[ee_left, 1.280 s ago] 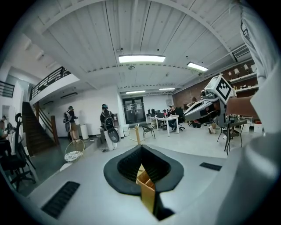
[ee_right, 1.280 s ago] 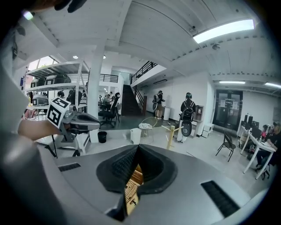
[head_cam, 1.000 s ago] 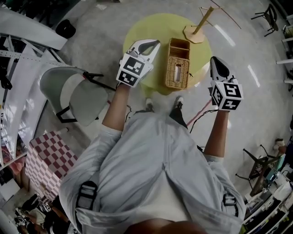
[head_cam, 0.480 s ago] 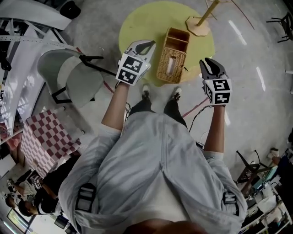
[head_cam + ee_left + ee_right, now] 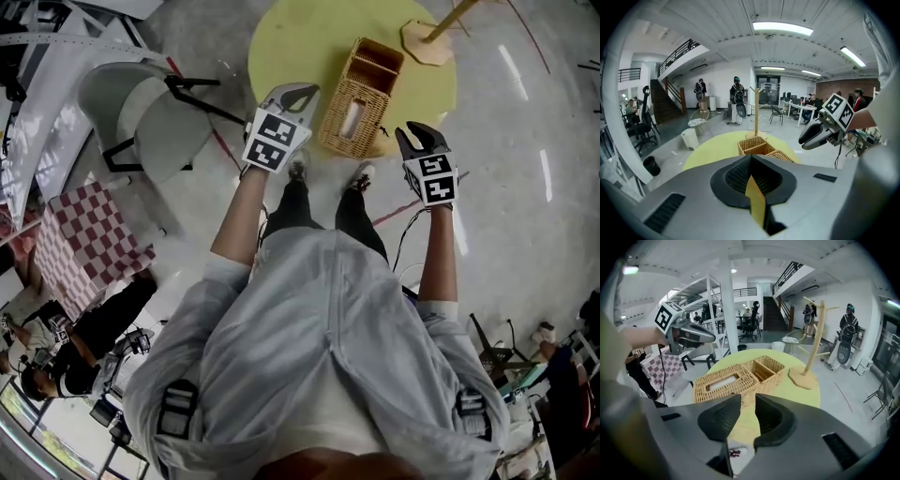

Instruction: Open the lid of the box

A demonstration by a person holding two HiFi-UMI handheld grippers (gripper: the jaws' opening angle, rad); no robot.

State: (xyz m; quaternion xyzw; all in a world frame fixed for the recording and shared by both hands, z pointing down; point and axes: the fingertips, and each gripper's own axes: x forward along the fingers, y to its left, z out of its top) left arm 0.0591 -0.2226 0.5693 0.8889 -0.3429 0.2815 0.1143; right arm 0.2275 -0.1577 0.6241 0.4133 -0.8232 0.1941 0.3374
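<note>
A wicker box (image 5: 361,94) lies on the round yellow table (image 5: 300,37); its slotted lid (image 5: 348,119) lies flat on it, and the far compartment is open-topped. My left gripper (image 5: 302,93) hovers just left of the box with its jaws together and nothing in them. My right gripper (image 5: 419,133) hangs off the box's near right corner. Its jaws have just been opening and nothing is between them. From the right gripper view the box (image 5: 733,379) lies beyond the parted jaws (image 5: 747,398). The left gripper view shows the box (image 5: 759,146) past its closed tips (image 5: 751,157).
A wooden stand (image 5: 428,41) rises from the table's far right side. A grey folding chair (image 5: 141,112) stands left of the table, a checkered box (image 5: 80,246) nearer on the left. The person's shoes (image 5: 298,167) rest at the table's near edge.
Both grippers have come down toward the table by the box's near end. The right jaws, shut a second ago, have spread apart. The left jaws stay together.
</note>
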